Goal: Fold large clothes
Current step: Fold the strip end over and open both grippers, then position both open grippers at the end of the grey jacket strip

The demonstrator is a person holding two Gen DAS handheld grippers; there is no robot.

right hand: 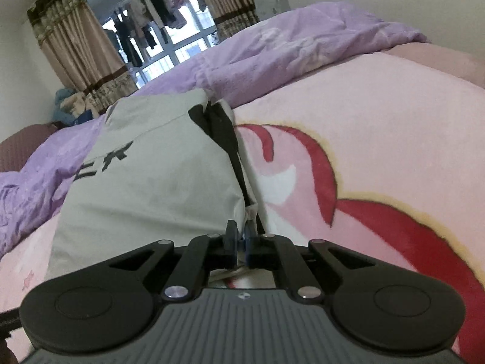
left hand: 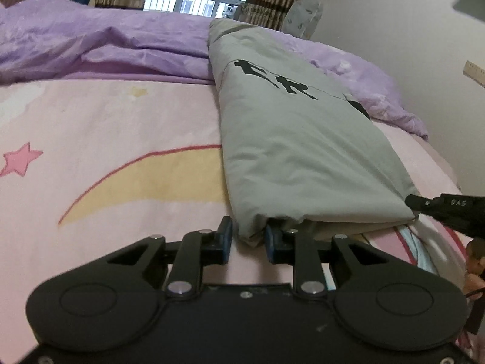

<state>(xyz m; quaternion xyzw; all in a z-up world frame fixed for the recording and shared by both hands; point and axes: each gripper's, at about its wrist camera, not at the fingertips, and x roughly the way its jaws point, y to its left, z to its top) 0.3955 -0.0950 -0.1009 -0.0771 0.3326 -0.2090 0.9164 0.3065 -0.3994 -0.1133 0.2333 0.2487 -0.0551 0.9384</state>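
Observation:
A large grey garment (left hand: 303, 151) with black lettering lies folded into a long strip on the pink bed sheet (left hand: 106, 157). My left gripper (left hand: 248, 238) is open, its two fingers on either side of the garment's near left corner. My right gripper (right hand: 241, 236) is shut on the garment's near right corner (right hand: 247, 212); it also shows at the right edge of the left wrist view (left hand: 424, 204). The garment fills the left half of the right wrist view (right hand: 151, 182), with a black and white inner edge along its right side.
A crumpled purple duvet (left hand: 106, 45) lies across the far side of the bed, under the garment's far end. A window with curtains (right hand: 91, 51) and hanging laundry is beyond. A white wall (left hand: 394, 30) borders the bed on the right.

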